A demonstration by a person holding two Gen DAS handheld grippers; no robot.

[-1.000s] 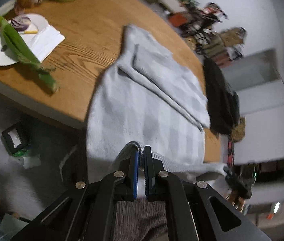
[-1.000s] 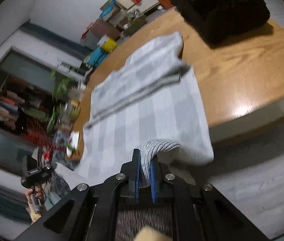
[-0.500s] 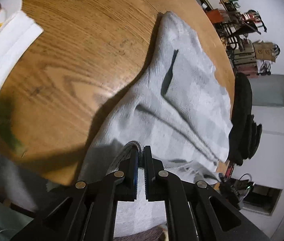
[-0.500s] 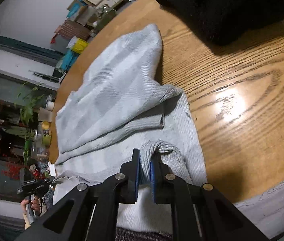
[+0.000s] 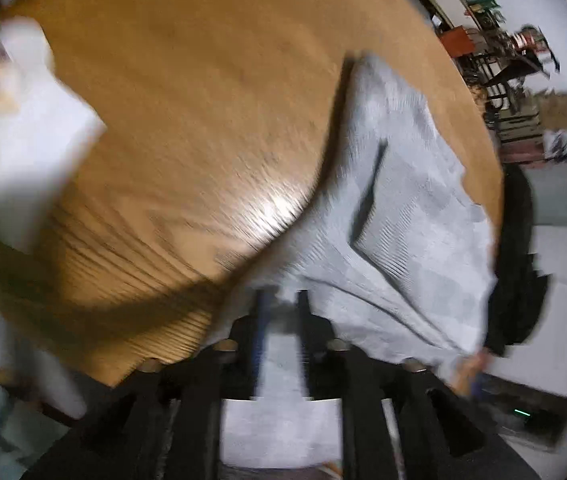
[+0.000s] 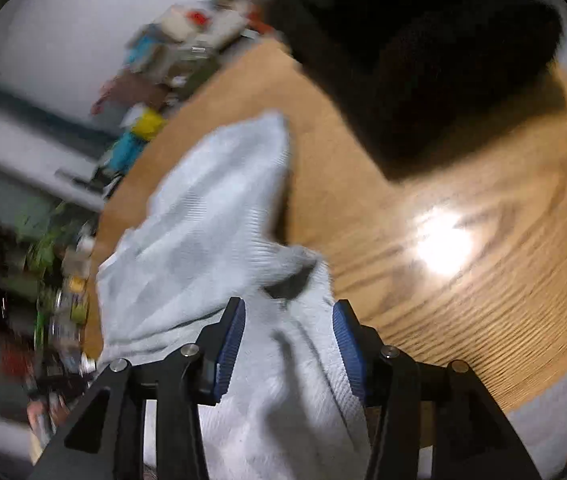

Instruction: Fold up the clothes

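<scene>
Opening, the left claw (image 5: 281, 300) and right claw (image 6: 288, 320) both straddle the grey sweater (image 6: 211, 216) without pinching it on the counter (image 6: 463, 300).

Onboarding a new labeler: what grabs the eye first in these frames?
The pale grey checked garment sprawled on the round wooden table, its near edge lying between the opening jaws of the right gripper and left gripper. Next, the black heap of clothing on the table beyond the grey one.

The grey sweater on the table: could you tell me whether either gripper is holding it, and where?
Neither holds it: both the left gripper and right gripper are opening, with the grey sweater hem loose between their jaws.
</scene>
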